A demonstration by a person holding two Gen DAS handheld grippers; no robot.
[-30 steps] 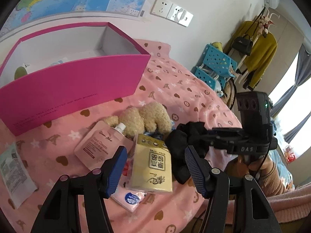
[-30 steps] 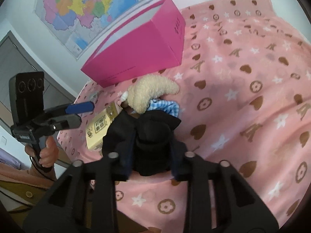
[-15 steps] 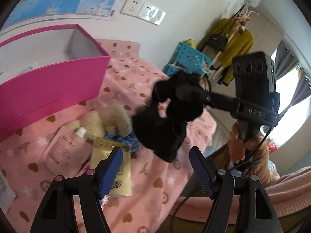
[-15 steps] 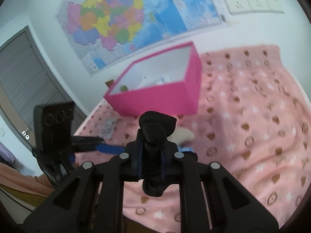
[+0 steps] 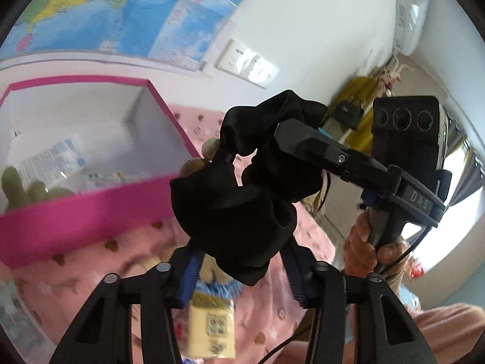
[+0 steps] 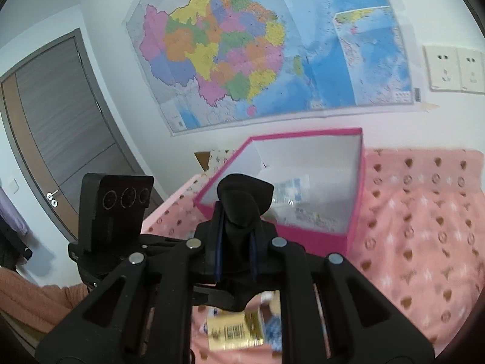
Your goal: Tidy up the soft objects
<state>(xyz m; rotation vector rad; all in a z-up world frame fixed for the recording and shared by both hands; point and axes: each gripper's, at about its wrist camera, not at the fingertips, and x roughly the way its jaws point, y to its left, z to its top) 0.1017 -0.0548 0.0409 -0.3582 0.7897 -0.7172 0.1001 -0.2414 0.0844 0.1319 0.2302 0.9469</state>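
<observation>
A white wall (image 6: 100, 30) fills the back of the room, with a big coloured map (image 6: 257, 48) taped to it and a pair of sockets (image 6: 454, 68) to the map's right. A grey door (image 6: 60, 139) stands at the left in the right wrist view. In the left wrist view an air conditioner (image 5: 410, 15) sits high on the wall, and a blurred rack of clothes (image 5: 360, 100) stands in the far corner.

Below the map lies the bed (image 6: 424, 227), covered in a pink blanket printed with brown hearts and white stars. An open pink box (image 6: 353, 218) with a white inside rests on it near the wall, holding some packets and a green plush thing (image 5: 18, 185). A yellow packet (image 5: 212, 330) lies on the blanket nearer the cameras, blurred.

A black scrunchie (image 5: 242, 188) hangs in the air above the bed, in front of the box. The right hand-held gripper (image 6: 235, 233) is clamped tight on its upper part. The left hand-held gripper (image 5: 241, 273) is closing, with the lower end of the scrunchie between its blue pads (image 5: 189, 276); whether they press on it yet cannot be told. A hand (image 5: 363, 251) in a pink sleeve (image 5: 448, 330) holds the right hand-held gripper's handle.
</observation>
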